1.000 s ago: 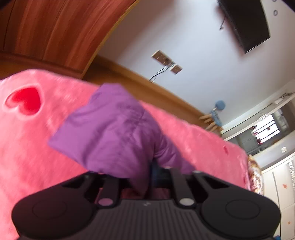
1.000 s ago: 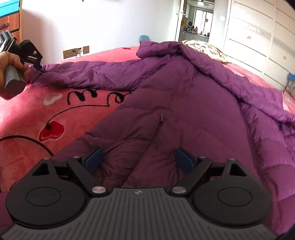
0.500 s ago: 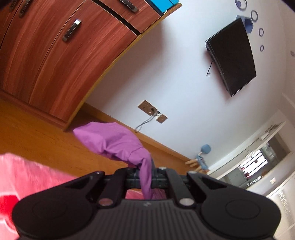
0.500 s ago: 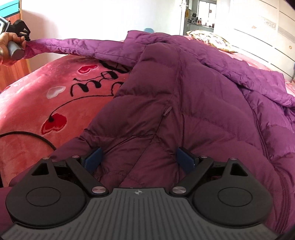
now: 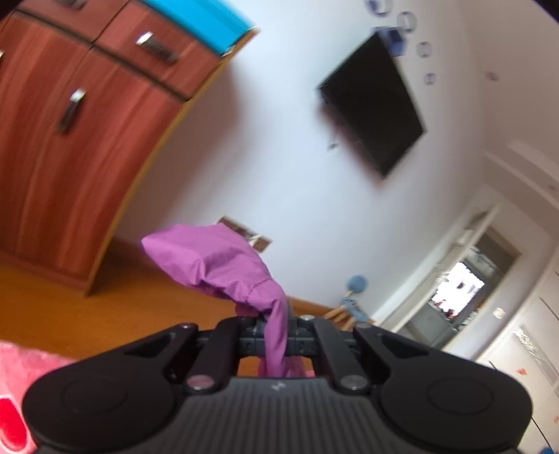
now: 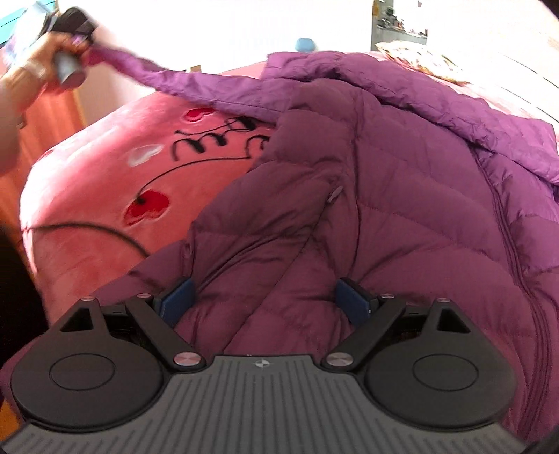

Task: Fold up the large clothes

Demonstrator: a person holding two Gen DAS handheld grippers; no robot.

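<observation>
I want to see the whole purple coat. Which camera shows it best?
The right wrist view. There the purple coat lies spread over the pink blanket, with one sleeve lifted by the left gripper. The left wrist view shows only the sleeve's cuff pinched in that gripper.

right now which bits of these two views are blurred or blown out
Left wrist view: motion blur smears the wooden wardrobe and the wall TV; the purple sleeve cuff near the lens stays fairly sharp. Right wrist view: the back wall is blown out to white, the hand with the left gripper is smeared, while the purple down jacket is sharp.
</observation>
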